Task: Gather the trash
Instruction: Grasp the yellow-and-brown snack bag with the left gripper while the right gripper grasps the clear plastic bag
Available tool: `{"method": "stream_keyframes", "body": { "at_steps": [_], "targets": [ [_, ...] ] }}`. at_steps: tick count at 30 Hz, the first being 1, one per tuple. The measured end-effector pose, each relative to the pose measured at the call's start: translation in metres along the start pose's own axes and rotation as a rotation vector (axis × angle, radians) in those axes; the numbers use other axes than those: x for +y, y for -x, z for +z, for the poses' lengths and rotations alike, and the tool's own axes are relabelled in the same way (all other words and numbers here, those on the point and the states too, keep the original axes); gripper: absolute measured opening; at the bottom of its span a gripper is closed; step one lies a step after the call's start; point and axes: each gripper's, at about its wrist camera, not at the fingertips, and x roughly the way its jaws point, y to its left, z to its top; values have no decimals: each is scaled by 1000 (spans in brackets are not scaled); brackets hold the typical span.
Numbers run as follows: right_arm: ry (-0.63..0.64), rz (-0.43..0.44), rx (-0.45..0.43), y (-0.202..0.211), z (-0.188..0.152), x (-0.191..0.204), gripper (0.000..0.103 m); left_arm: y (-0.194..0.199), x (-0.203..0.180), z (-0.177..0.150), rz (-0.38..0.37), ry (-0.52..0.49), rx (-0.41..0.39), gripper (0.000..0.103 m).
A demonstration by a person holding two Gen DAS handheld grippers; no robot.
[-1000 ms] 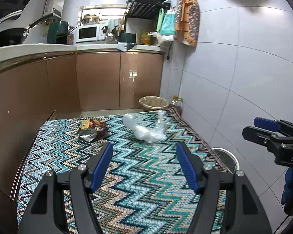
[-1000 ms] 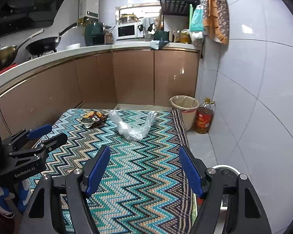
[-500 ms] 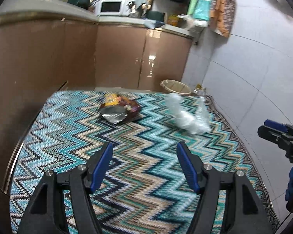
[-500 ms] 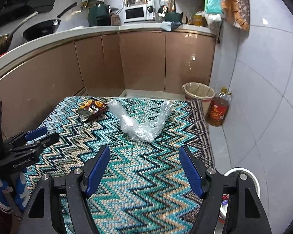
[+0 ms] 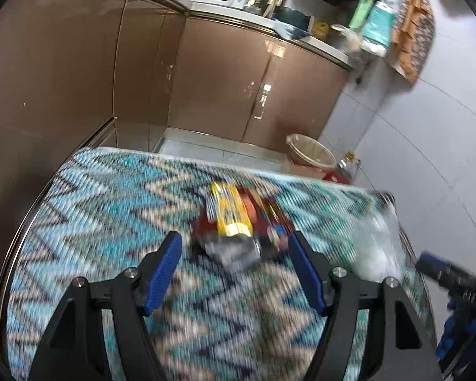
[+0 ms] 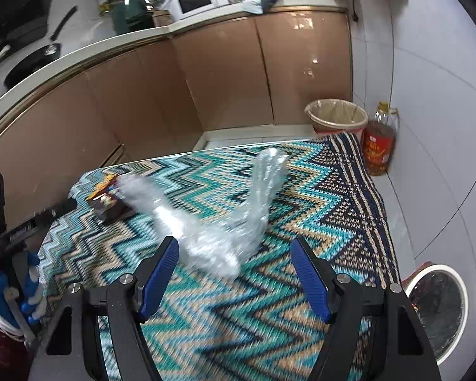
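Note:
A crumpled snack wrapper [image 5: 238,228], yellow, red and silver, lies on the zigzag-patterned tablecloth [image 5: 95,209]. My left gripper [image 5: 234,254] is open just short of it, the wrapper's near end level with the blue fingertips. A clear crumpled plastic bag [image 6: 212,238] lies to the wrapper's right. My right gripper [image 6: 234,254] is open with the bag's near end between its blue tips, untouched. The wrapper [image 6: 108,203] also shows at the left of the right wrist view, and the bag [image 5: 377,241] at the right of the left wrist view.
A lined bin [image 6: 336,117] and an oil bottle [image 6: 379,143] stand on the floor beyond the table's far right corner. A white-rimmed bin [image 6: 438,311] sits low at the right. Brown cabinets [image 5: 225,82] run behind and along the left. The tiled wall is close on the right.
Both grippers have moved forward and down toward the table. The wrapper now fills the left view's centre and the bag has come up between the right fingertips. Both stayed open.

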Motion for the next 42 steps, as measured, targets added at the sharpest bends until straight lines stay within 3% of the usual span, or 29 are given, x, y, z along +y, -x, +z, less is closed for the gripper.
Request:
{"method": "stream_keyframes", "body": {
  "at_steps": [3,8,13,19,22,30,42],
  "targets": [
    [-24,4,4,-12,6,-10,71,-24,8,18,-9,53,18,68],
    [-70,46,28,-35,15,-22,71,-57,11,20,-37,100,100,68],
    [-95,80,67,-56,13,-25,70,-70,1,9,-14,61,122,67],
    [-47,105,67,-58,7,-19,15,-67,-10,2,24,2,93,42],
    [-23,111,56,-51,5,-17,7,-61,-14,-1,22,-7,84,34],
    [19,120,17,-9,-4,-3,5,-15,-23,-5,-12,-15,36,29],
    [30,94,-100,103,-30,7,5,108,-51,-24,-36,-111,-76,29]
  ]
}}
